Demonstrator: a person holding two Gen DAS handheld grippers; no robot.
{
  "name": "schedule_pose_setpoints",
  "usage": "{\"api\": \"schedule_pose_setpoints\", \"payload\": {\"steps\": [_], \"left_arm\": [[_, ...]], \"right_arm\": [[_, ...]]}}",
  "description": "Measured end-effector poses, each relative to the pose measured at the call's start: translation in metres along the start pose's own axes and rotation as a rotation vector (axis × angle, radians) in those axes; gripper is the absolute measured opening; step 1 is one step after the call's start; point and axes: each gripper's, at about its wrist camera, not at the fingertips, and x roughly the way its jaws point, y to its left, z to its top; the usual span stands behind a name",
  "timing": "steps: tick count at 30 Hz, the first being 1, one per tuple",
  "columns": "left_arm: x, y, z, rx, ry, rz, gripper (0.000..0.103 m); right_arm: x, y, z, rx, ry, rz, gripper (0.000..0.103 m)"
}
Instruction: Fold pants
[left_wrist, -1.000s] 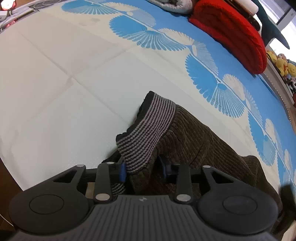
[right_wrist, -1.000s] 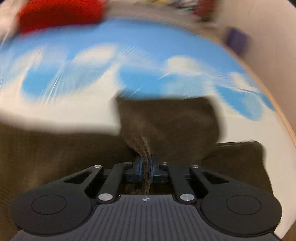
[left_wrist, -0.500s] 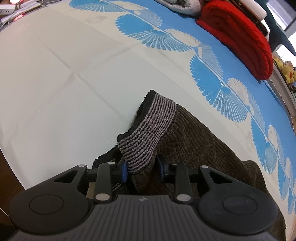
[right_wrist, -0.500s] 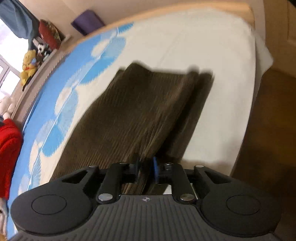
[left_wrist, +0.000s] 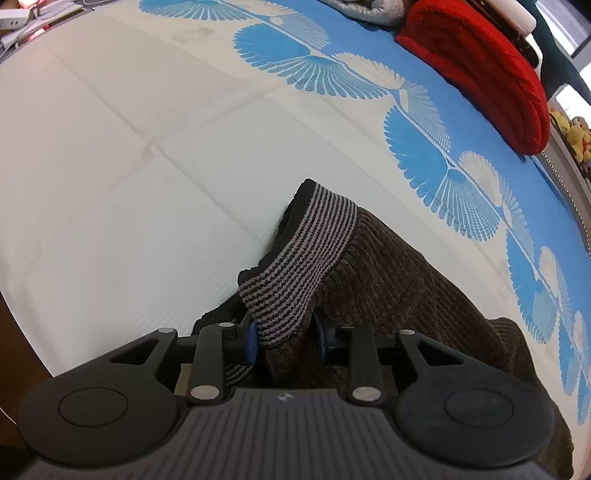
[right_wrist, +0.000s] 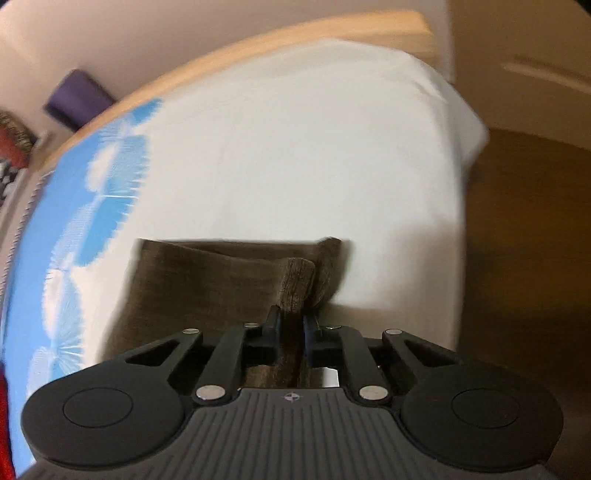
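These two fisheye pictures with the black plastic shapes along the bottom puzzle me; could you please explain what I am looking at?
There is no robot arm here: a person holds a two-finger gripper in each hand, and a camera on each one looks forward along its fingers. The black shapes are the grippers themselves.

The left-hand camera shows the left gripper clamped on the striped waistband of brown corduroy pants. The right-hand camera, blurred, shows the right gripper; its jaws have just been closing, on a fold of a pant leg.

The pants lie on a bed sheet, white with blue fan shapes. A red knitted blanket lies at the far side.
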Motion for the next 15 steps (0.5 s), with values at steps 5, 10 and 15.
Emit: {"api": "schedule_pose_setpoints", "payload": {"steps": [5,10,15], "left_arm": [[-0.009,0.001,0.002,-0.012,-0.004,-0.022,0.028],[-0.014,0.002,0.0,0.025,0.015,-0.027,0.027],[-0.011,0.003,-0.002,0.071,0.075,-0.001,0.029]], "right_arm": [[-0.057,0.058,0.016,-0.13,-0.079,0.247,0.01],[-0.079,0.026,0.004,-0.184,-0.173,0.208,0.01],[0.015,-0.066,0.004,-0.005,0.13,-0.057,0.016]]}}
